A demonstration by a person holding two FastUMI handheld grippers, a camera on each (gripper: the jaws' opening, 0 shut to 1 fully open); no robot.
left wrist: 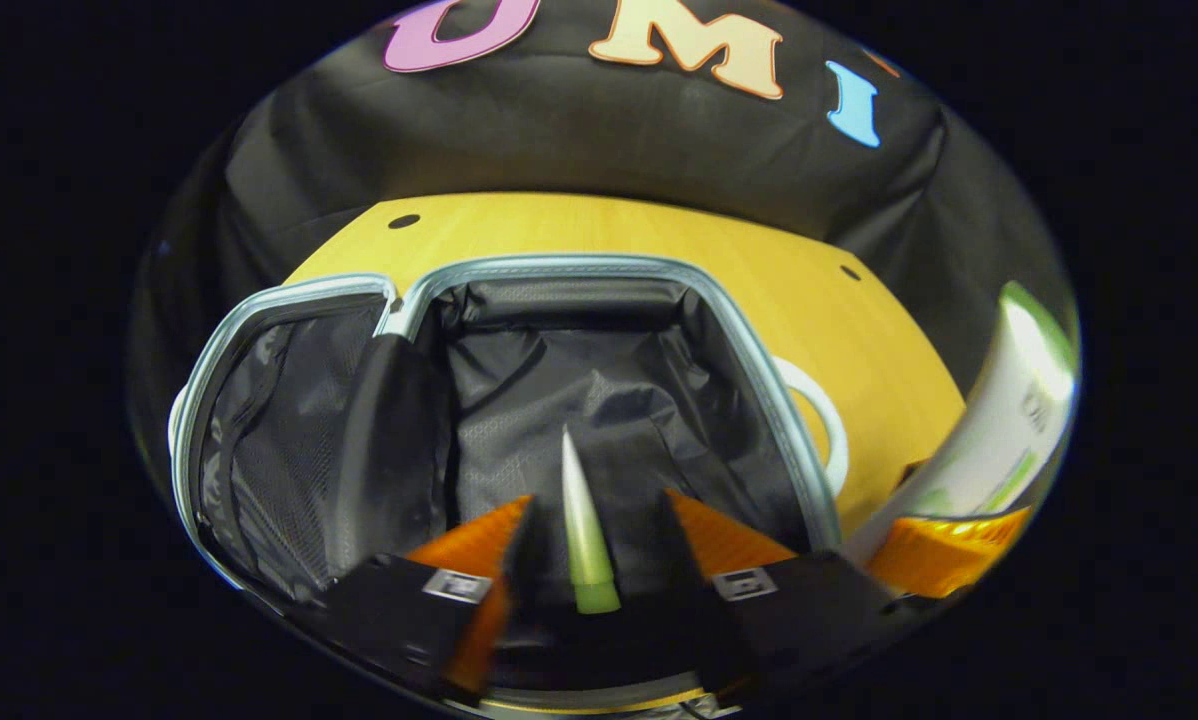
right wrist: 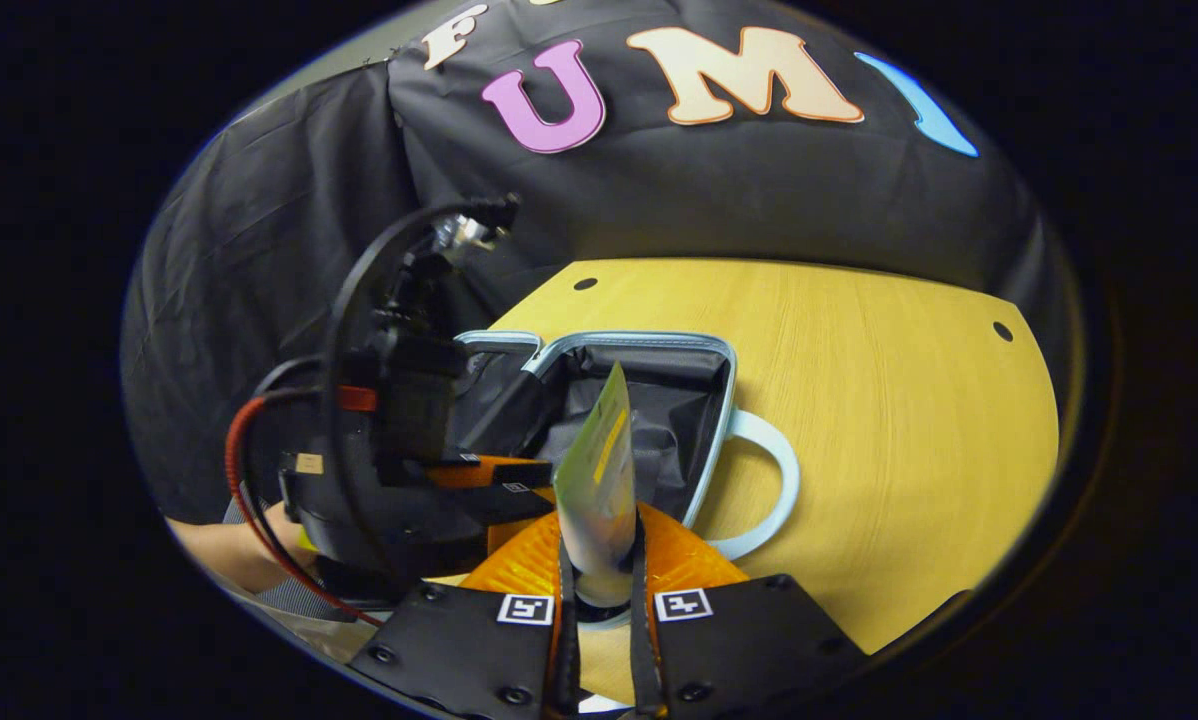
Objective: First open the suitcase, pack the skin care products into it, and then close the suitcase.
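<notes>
The suitcase [left wrist: 759, 360] lies open on the table, light-blue rim around black lining, its mesh-lined lid [left wrist: 259, 430] folded out to the left. My left gripper [left wrist: 599, 497] hovers over the main compartment with its fingers spread, open. A slim green-and-white tube [left wrist: 581, 520] sits in the gap, cap end toward me, touching neither finger. My right gripper [right wrist: 599, 520] is shut on a larger white-and-green tube [right wrist: 599, 470], held crimped end up just in front of the suitcase [right wrist: 649, 342]. In the left gripper view that tube [left wrist: 1009, 420] rises at the right edge.
The suitcase's pale handle [right wrist: 771, 480] loops out over the yellow wooden table [right wrist: 909, 420] on the right side. The left gripper's body and cables [right wrist: 399, 420], with a hand under it, stand left of the right gripper. Black cloth walls the back.
</notes>
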